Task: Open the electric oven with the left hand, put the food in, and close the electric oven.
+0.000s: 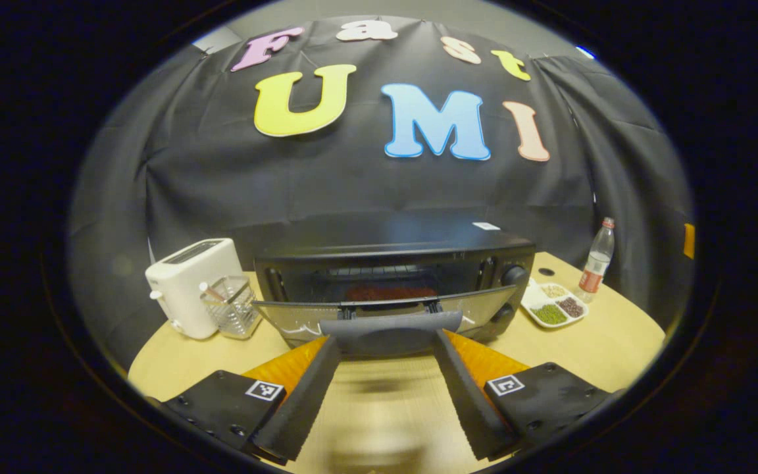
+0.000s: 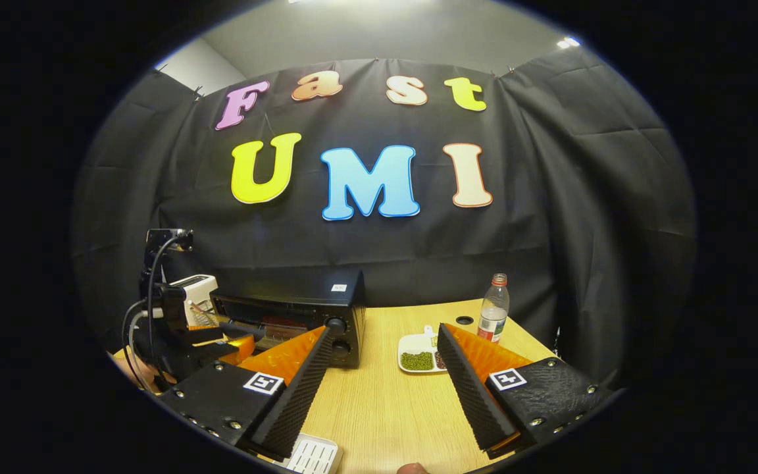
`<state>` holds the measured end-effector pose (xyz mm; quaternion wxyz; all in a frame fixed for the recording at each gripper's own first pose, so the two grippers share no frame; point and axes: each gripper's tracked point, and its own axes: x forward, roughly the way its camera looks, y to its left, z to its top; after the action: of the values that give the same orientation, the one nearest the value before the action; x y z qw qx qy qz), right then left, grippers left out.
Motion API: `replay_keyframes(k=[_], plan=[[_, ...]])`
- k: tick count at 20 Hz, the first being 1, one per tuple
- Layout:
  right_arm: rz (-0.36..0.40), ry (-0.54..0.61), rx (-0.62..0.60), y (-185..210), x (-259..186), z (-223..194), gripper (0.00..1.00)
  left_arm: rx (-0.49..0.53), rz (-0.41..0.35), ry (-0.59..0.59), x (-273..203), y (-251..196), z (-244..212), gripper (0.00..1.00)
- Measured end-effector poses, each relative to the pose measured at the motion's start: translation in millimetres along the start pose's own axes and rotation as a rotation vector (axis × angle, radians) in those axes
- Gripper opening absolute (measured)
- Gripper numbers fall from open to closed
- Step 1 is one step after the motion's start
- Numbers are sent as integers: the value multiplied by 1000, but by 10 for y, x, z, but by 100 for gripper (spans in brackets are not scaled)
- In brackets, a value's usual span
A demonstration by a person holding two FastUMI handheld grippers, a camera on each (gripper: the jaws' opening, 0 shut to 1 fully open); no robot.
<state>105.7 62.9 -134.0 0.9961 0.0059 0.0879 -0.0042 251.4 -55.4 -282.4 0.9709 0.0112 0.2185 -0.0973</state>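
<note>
The wooden desk [image 1: 589,355] carries everything here. At its middle, close to the black cloth wall, stands the black electric oven [image 1: 392,253], with a small white sticker on its top whose print is too small to read. Its door [image 1: 379,315] is tilted partly open, and something reddish lies inside on the rack [image 1: 389,291], too dim to name. Two knobs sit at the oven's right end.

The left tongs [image 1: 389,336] reach the door handle [image 1: 392,326]; their fingers stand spread at either end of the handle, and whether they press on it cannot be told. In the right gripper view the left tongs [image 2: 221,342] show beside the oven [image 2: 300,313], cables trailing.

The right tongs [image 2: 379,355] hover over bare desk, wide apart and holding nothing.

Left of the oven sits a white toaster [image 1: 188,283], with a clear square container [image 1: 231,306] touching it. Right of the oven lies a white divided dish [image 1: 553,305] of green and dark beans, and beyond it a clear bottle [image 1: 597,260] with a red label, unreadable. Each tong carries a square black-and-white marker [image 1: 506,384].
</note>
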Motion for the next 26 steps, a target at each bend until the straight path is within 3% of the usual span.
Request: replay_keyframes(k=[2, 3, 6, 10, 11, 12, 13, 17, 23, 26], plan=[[0, -5, 4, 6, -1, 22, 98, 9, -8, -41, 46, -3, 164, 100], [4, -8, 7, 12, 4, 40, 98, 21, -10, -53, 43, -6, 231, 90], [15, -23, 10, -1, 22, 102, 98, 36, -4, -101, -109, -29, 462, 100], [44, -79, 19, -53, -88, 320, 98, 31, 20, -204, -684, -132, 869, 100], [56, -92, 15, -73, -148, 374, 98, 29, 34, -235, -868, -150, 991, 96], [73, -107, 4, -94, -206, 421, 98, 26, 50, -266, -1058, -180, 1095, 100], [81, -118, -16, -136, -275, 470, 98, 23, 67, -289, -1261, -213, 1176, 96], [93, -177, -77, -357, -565, 654, 98, 4, 100, -344, -1959, -446, 1374, 100], [139, -210, -69, -614, -1044, 675, 98, -1, 129, -401, -2813, -813, 1421, 100], [127, -214, -72, -762, -1236, 701, 98, 5, 143, -426, -3177, -923, 1442, 100]])
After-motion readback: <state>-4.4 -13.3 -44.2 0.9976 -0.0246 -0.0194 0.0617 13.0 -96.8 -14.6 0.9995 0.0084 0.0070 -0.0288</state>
